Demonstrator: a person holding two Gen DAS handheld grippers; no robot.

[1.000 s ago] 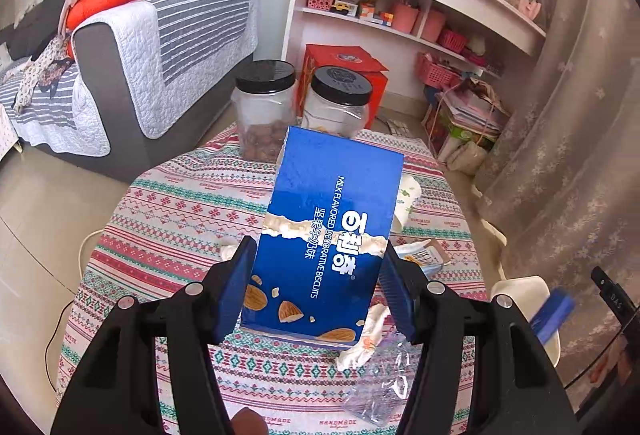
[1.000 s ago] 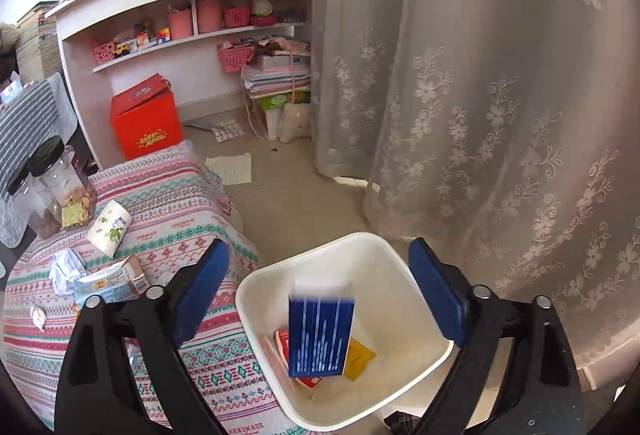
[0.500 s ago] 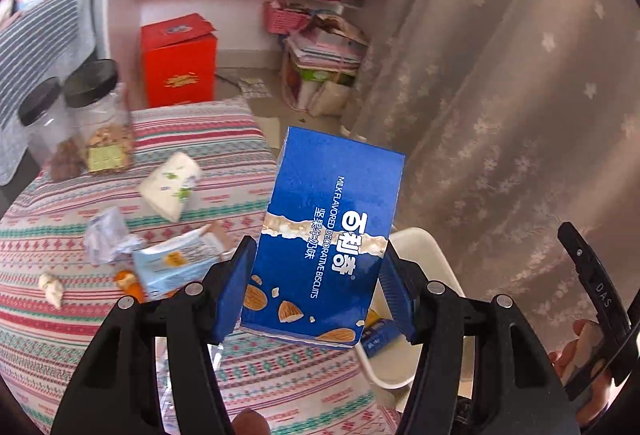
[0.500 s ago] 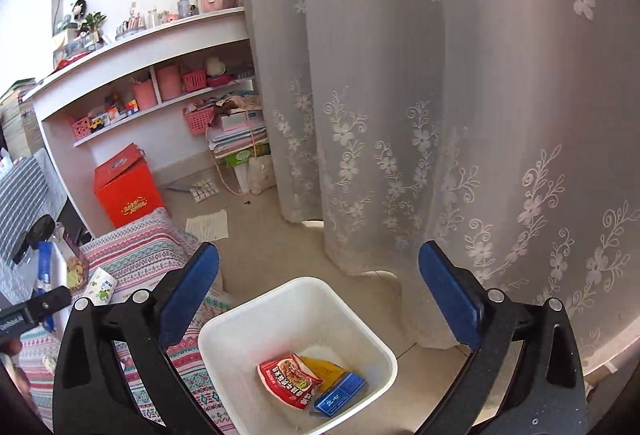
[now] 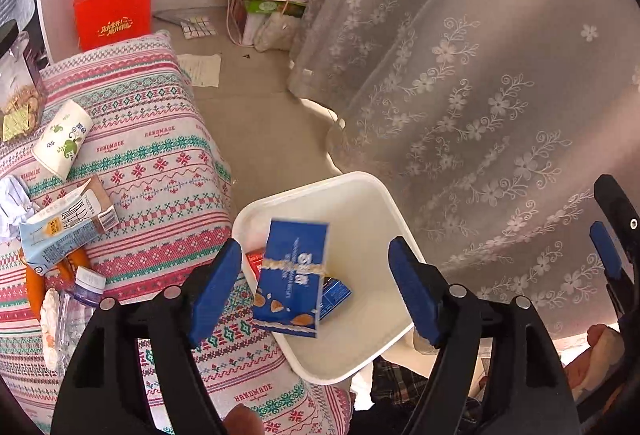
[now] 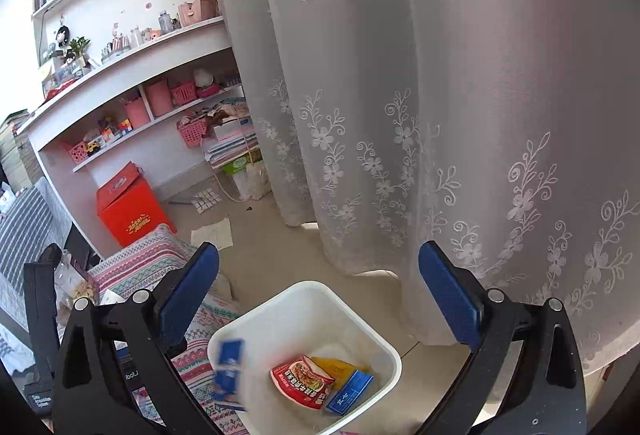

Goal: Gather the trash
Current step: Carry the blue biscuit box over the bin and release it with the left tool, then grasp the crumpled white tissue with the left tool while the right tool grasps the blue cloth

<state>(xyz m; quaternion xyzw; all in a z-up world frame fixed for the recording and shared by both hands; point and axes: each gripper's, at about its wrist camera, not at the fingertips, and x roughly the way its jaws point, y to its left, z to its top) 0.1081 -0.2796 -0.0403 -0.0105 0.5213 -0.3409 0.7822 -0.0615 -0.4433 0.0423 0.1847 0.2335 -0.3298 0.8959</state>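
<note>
Falling between the spread left gripper [image 5: 314, 293] jaws — biscuit box [image 5: 291, 279] over bin [image 5: 360, 187].

The blue biscuit box [image 6: 228, 375] is being smeared by motion blur over the near-left rim of the white bin [image 6: 384, 343], its print unreadable. The snack jar [image 5: 16, 83] is being cut off by the frame's left edge.
</note>
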